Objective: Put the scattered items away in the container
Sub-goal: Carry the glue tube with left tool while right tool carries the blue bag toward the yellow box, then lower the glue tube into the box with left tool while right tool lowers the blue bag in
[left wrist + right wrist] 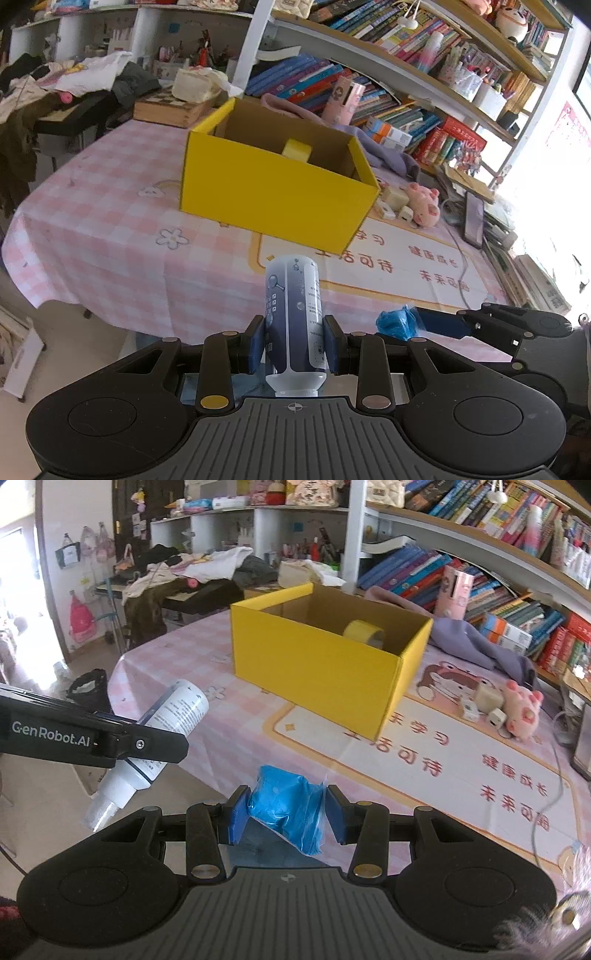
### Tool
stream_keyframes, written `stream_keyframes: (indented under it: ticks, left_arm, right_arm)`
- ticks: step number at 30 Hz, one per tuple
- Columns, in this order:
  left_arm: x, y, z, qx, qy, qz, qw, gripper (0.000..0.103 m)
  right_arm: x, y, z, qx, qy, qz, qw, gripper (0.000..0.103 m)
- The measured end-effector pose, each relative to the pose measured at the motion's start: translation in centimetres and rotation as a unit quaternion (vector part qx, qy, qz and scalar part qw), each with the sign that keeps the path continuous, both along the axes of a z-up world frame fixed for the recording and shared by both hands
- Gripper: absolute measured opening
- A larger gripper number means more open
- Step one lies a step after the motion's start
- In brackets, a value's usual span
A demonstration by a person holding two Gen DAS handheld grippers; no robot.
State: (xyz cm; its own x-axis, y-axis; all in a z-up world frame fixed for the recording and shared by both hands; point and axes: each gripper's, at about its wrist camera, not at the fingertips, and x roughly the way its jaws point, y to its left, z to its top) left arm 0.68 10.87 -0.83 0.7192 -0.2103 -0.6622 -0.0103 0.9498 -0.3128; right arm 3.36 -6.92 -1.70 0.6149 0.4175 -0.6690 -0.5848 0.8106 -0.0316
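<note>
Left hand-held gripper (294,341): clamped on white spray bottle (293,314), bottom centre | right hand-held gripper (287,814): clamped on blue plastic bundle (286,810), bottom centre | yellow box (325,661): open on counter (424,775), mid-frame, well beyond | yellow tape roll (364,633): inside box.

Yellow box (317,664) top open; tape roll (364,633) inside right corner.
</note>
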Motion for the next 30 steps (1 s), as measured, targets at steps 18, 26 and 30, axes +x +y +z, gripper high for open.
stream_keyframes:
  ticks: [18,26,30]
  left_arm:
    - [8.7,1.1,3.8,0.037,-0.059,0.001,0.9976,0.031]
    - [15.0,0.9,6.1,0.061,-0.094,-0.013,0.9937,0.031]
    - [18.6,0.8,6.4,0.07,-0.095,-0.019,0.9928,0.031]
  right_arm:
    - [8.7,2.0,3.5,0.036,-0.073,0.013,0.997,0.041]
    - [15.5,2.2,5.5,0.036,-0.106,0.004,0.994,0.041]
    - [19.1,2.3,5.6,0.029,-0.109,0.0,0.994,0.041]
